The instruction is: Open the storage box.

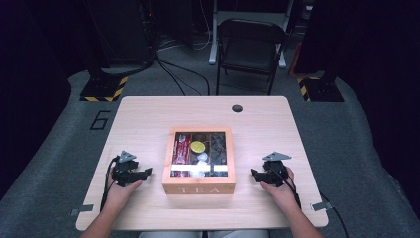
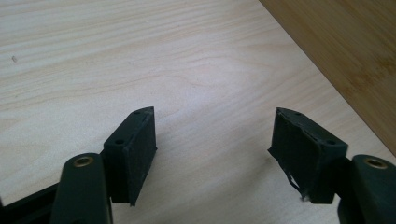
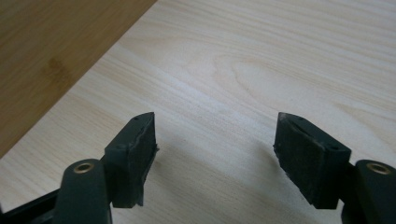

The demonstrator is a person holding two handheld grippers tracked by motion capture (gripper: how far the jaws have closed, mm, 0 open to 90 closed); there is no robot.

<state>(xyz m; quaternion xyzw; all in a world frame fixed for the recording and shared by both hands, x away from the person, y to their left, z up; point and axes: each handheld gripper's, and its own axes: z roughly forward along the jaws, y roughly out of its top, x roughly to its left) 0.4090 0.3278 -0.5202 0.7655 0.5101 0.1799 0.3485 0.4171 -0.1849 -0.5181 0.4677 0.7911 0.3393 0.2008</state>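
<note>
Item one, the pale wood-grain rectangular counter (image 1: 148, 119): I saw it on grey floor covering, with a small dark round hole (image 1: 237, 108) near its far edge. In the left gripper view its light grain (image 2: 140, 56) ran under both jaws; in the right gripper view the same surface (image 3: 280, 60) lay beneath.

Item two, the black folding metal chair (image 1: 251, 49): it stood beyond the far edge of the counter, facing it.

Item three, the square honey-coloured wooden tea box with a glass-windowed lid (image 1: 199, 187): it sat at the counter's middle, nearer my side, with "TEA" lettered on its front wall. Through the lid I made out divided compartments holding a red packet (image 1: 182, 148), a round yellow piece (image 1: 197, 147) and some white pieces (image 1: 201, 158); the rest was too dark to tell. Its darker wooden wall filled the upper right corner of the left gripper view (image 2: 355, 51) and the upper left corner of the right gripper view (image 3: 51, 51).

Item four, the left tool (image 1: 146, 172): I held it resting on the counter, left of the box and apart from it, pointing toward it. Its jaws stood wide apart with nothing between them (image 2: 212, 149).

Item five, the right tool (image 1: 253, 173): it rested on the counter right of the box, apart from it, pointing toward it. Its jaws were likewise spread wide and empty (image 3: 215, 149).
</note>
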